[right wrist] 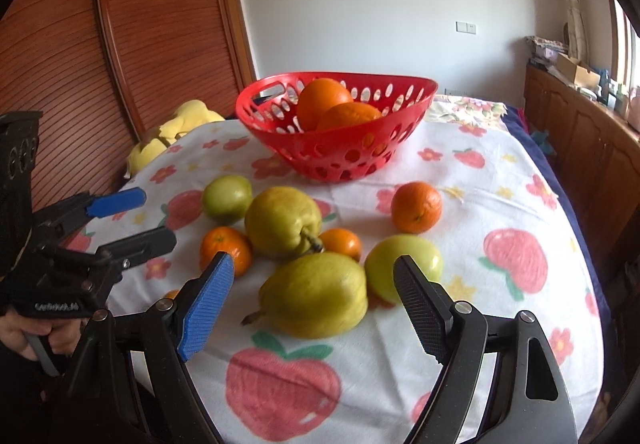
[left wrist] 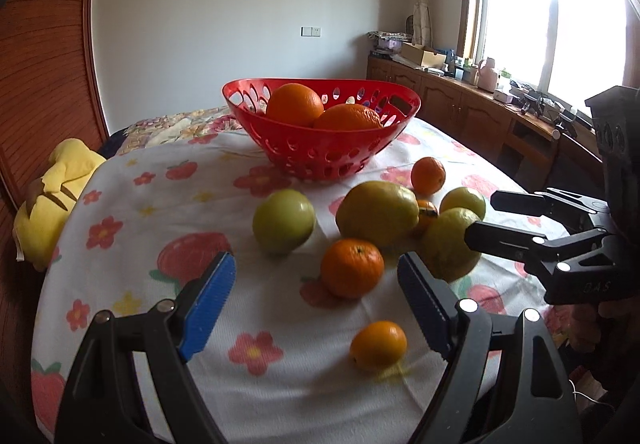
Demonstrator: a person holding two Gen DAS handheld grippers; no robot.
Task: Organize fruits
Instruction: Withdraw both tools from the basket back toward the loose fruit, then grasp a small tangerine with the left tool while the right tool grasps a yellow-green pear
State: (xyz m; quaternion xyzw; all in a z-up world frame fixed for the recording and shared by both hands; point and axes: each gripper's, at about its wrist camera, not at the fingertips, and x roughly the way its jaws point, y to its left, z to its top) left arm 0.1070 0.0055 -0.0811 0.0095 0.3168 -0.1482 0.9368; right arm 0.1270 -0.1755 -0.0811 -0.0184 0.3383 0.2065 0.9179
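Both tools spread wide, gripping nothing: left tool point(left wrist: 316, 286), right tool point(right wrist: 314, 286). Small orange tangerine point(left wrist: 426, 211) mostly hidden behind big yellow-green pear point(left wrist: 376, 213), at pear's 3 o'clock.

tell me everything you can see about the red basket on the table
The red basket looks like glossy plastic: a wide shallow bowl with oval holes all over its wall and a slot handle near the rim. It stands upright on the strawberry-print cloth, beyond the loose fruit, touching none of it. Two oranges lie inside.
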